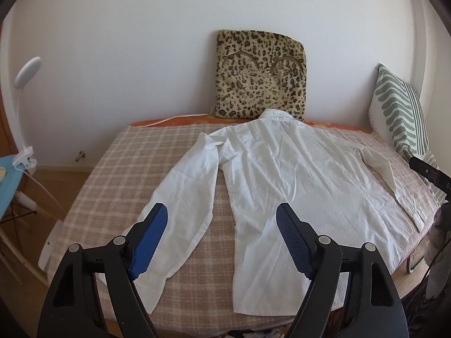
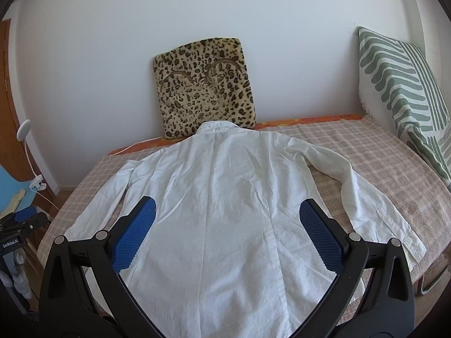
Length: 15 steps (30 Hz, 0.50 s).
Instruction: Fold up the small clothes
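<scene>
Step in hand: the fold had not begun, by the look of it; the white long-sleeved shirt [image 2: 225, 211] lay spread flat, back up, with no fold in it.
Shirt position: it covered the middle of the bed [image 1: 112, 169], collar toward the far edge by the wall, hem at the near edge, lying on the checked blanket.
Left sleeve: [image 1: 180, 205] it ran down toward the bed's near left corner, slightly apart from the body of the shirt.
Right sleeve: [image 2: 366, 197] it angled out toward the bed's near right edge, cuff close to the edge.
Left hand-held gripper: [image 1: 221, 225] spread wide, holding nothing, hovering above the gap between the left sleeve and the shirt body; no contact with the cloth could be seen.
Right hand-held gripper: [image 2: 228, 222] spread just as wide, empty, poised over the lower back of the shirt.
Next move, as a judgement: each would probably need to drop to a sleeve or side edge, pinch one layer, and carry it inward over the back.
Surroundings: a leopard-print cushion [image 2: 205, 87] leaned on the wall behind the collar; a green-striped pillow [image 2: 403, 90] stood at the far right corner.
</scene>
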Motion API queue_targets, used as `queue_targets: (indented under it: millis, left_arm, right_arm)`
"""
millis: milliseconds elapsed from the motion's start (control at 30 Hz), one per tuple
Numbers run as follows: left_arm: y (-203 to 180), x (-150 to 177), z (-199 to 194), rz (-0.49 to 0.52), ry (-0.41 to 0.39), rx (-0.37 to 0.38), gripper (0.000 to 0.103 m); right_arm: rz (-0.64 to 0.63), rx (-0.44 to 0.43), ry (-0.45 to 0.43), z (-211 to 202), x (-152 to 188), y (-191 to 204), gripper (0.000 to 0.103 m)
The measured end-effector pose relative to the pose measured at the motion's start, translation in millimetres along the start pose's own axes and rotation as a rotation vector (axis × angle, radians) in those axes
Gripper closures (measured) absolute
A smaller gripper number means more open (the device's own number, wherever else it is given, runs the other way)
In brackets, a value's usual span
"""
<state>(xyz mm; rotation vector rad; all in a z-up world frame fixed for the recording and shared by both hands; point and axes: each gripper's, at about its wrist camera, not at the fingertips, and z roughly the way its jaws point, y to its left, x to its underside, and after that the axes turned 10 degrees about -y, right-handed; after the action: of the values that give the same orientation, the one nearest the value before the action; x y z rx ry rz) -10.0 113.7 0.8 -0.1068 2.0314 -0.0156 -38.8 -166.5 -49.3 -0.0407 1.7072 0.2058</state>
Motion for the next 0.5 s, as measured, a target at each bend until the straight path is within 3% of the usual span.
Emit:
queue_targets:
  millis: [367,500]
  left_arm:
    - [133,21,-9,-0.269,0.081,-0.113,0.065]
    - [167,41,-4,-0.377,0.148,-0.123,0.065]
  right_arm:
    - [-0.007,-0.099,0.015,19,1,38,0.0]
    - [-0.04,-0.116,0.012,24,5,56,0.0]
